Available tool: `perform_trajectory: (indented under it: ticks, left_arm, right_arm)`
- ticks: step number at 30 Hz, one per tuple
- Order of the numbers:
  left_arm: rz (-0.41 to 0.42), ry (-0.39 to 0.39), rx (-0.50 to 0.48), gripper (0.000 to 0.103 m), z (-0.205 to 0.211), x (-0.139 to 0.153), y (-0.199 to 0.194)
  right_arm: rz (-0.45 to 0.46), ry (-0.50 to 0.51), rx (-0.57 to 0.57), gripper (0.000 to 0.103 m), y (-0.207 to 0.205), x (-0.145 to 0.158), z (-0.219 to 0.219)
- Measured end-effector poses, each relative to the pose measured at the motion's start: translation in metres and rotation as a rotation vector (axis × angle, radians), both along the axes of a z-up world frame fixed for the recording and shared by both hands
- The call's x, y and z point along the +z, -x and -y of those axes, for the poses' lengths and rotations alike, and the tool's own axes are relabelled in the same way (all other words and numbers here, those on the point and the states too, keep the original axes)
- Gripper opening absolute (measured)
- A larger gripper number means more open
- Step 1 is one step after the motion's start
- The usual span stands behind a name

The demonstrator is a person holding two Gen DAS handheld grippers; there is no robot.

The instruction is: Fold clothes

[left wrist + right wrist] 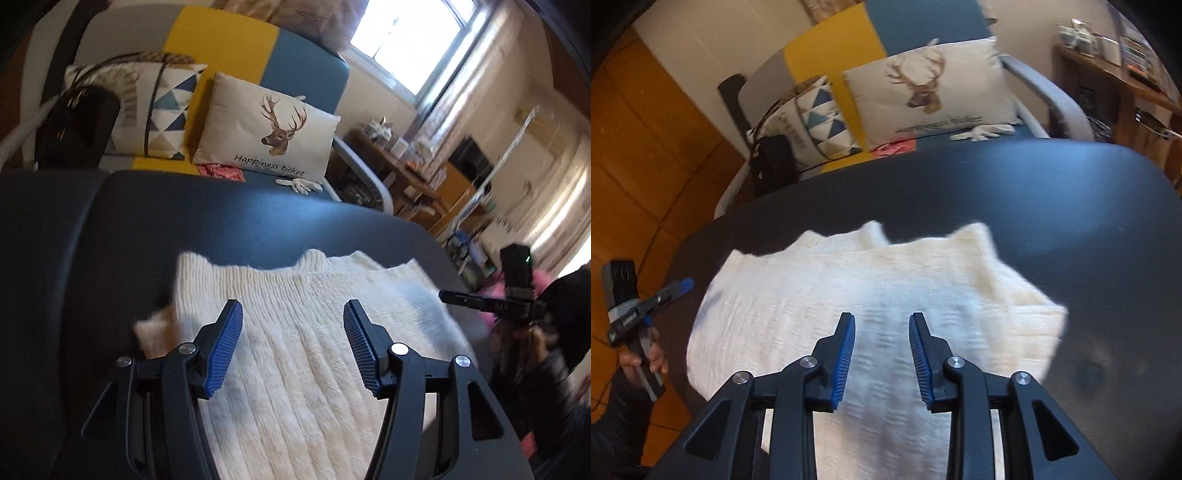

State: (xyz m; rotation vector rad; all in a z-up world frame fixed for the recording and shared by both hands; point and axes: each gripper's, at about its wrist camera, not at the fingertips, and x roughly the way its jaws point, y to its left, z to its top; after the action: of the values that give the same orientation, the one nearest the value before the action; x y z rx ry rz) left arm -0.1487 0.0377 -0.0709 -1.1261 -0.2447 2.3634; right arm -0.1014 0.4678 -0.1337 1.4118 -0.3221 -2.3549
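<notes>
Sweater: a white knitted sweater [314, 332] lies partly folded on the dark table [221, 229].
Left gripper [293, 314]: fingers spread wide above the sweater, nothing between them.
Right gripper [882, 325]: fingers apart with a narrower gap, gripping nothing.
Behind: a deer pillow [269, 129] on the sofa.

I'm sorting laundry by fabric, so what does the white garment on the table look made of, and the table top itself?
White garment: looks like a chunky ribbed knit, wool or acrylic; raised ridges, matte, soft edges. Table: smooth dark surface, perhaps laminate or vinyl, with a soft bluish window sheen.
</notes>
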Motion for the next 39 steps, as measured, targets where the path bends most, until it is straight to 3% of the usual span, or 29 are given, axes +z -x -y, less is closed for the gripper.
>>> perform_trajectory:
  ticks: [5,7,9,15,22,24,25,26,32,34,36,38,39]
  left_arm:
    - [0.155,0.174,0.049,0.058,-0.009,-0.056,0.009]
    - [0.138,0.059,0.036,0.058,0.005,-0.052,0.001]
    - [0.112,0.009,0.06,0.059,0.024,-0.041,-0.003]
    - [0.11,0.017,0.074,0.06,0.051,-0.042,0.017]
    - [0.189,0.051,0.016,0.06,0.03,-0.068,0.047]
    - [0.188,0.061,0.026,0.042,0.026,-0.07,0.046]
    - [0.18,0.068,0.037,0.016,0.024,-0.069,0.046]
    - [0.171,0.074,0.055,0.009,0.024,-0.067,0.044]
    - [0.071,0.015,0.169,0.005,0.034,-0.039,0.009]
    - [0.133,0.05,0.201,0.005,0.039,-0.051,0.012]
    - [0.244,0.124,0.224,0.006,0.039,-0.081,0.023]
    - [0.22,0.04,0.24,0.012,0.045,-0.08,0.026]
    - [0.235,0.034,0.246,0.016,0.045,-0.077,0.028]
  right_arm:
    - [0.061,-0.115,0.035,0.03,-0.004,-0.044,0.029]
    - [0.061,-0.067,0.028,0.03,-0.005,-0.042,0.021]
    - [0.063,-0.022,0.022,0.03,-0.006,-0.042,0.013]
    - [0.053,0.063,-0.025,0.03,-0.007,-0.051,0.002]
    - [0.027,0.035,-0.031,0.03,-0.007,-0.049,0.009]
    - [0.021,0.026,-0.023,0.03,-0.007,-0.049,0.01]
    - [0.017,0.021,-0.019,0.03,-0.008,-0.049,0.01]
    - [0.012,0.016,-0.016,0.03,-0.007,-0.05,0.011]
    - [-0.012,0.006,-0.019,0.03,-0.009,-0.051,0.013]
    - [-0.013,0.008,-0.022,0.03,-0.008,-0.051,0.013]
    - [-0.012,0.01,-0.025,0.03,-0.008,-0.05,0.012]
    - [-0.011,0.012,-0.027,0.03,-0.007,-0.05,0.012]
    - [-0.01,0.014,-0.028,0.03,-0.007,-0.05,0.011]
